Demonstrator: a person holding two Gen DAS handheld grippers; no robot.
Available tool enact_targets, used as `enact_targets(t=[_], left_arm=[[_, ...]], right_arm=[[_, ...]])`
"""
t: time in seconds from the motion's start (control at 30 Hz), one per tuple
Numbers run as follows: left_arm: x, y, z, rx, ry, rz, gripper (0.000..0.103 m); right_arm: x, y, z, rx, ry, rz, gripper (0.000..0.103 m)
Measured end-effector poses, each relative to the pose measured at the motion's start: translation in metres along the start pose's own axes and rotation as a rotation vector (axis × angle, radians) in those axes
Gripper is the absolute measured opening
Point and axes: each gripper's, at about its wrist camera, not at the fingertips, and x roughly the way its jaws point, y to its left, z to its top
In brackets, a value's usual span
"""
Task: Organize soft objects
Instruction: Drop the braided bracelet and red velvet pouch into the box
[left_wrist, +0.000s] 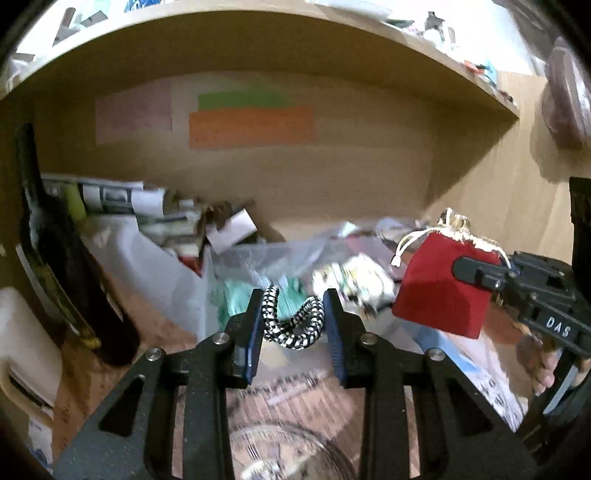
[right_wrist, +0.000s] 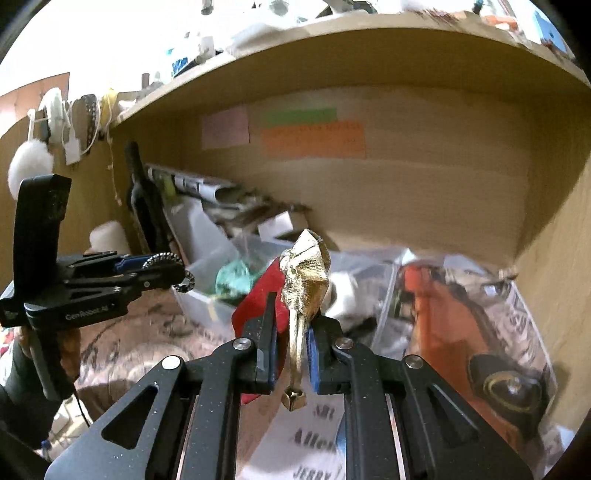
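My left gripper (left_wrist: 293, 306) is shut on a black-and-white braided cord (left_wrist: 295, 325), curled between its blue pads above the desk. It also shows at the left of the right wrist view (right_wrist: 181, 275). My right gripper (right_wrist: 291, 328) is shut on a red velvet drawstring pouch (right_wrist: 260, 295) with a gold gathered top (right_wrist: 308, 273). In the left wrist view the pouch (left_wrist: 439, 291) hangs at the right, held by the right gripper (left_wrist: 465, 269). Both are held in the air in front of a wooden shelf alcove.
A clear plastic bin (left_wrist: 184, 280) with teal fabric (right_wrist: 231, 277) sits ahead. A dark wine bottle (left_wrist: 62, 258) stands at the left. Plastic bags, papers and an orange item (right_wrist: 450, 317) fill the alcove floor. A wooden shelf (left_wrist: 258, 40) overhangs. A glass bowl (left_wrist: 288, 454) is below.
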Motion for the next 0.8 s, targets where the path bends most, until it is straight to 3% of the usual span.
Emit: enact_targets(t=[0.27,0.67,0.73,0.8], left_arm=[[0.037,0.013,0.017,-0.008,0.037,0.046,0.031],[0.106,0.024,-0.001,-0.018,0.19,0.027,0.032],[0.108,0.022,-0.003,-0.007,0.192,0.029,0.032],[0.109,0.02,-0.005,0.004,0.198,0.027,0.035]], right_arm=[[0.04,0.002,0.019,-0.005,0.002,0.025,0.012],[0.105,0.002,0.005,-0.06,0.147,0.001,0.012],[0.109,0.001,0.003,-0.062,0.16,-0.004,0.014],[0.114,-0.001,0.001,-0.063,0.172,-0.013,0.025]])
